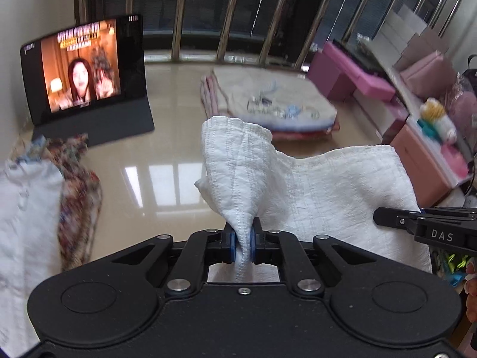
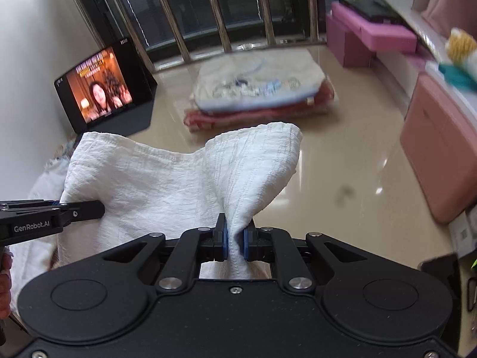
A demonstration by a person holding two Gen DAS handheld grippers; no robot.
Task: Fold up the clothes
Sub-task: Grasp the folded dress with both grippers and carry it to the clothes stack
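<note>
We hold a white textured garment point(image 1: 328, 185) off the glossy floor point(image 1: 167, 155), left gripper point(image 1: 244, 246) and right gripper point(image 2: 235, 243) each clamped on an edge; level, taut corners should fold cleanly.

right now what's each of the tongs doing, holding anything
Left tongs: closed on a corner of the white cloth.
Right tongs: closed on another corner of the same white cloth.
</note>
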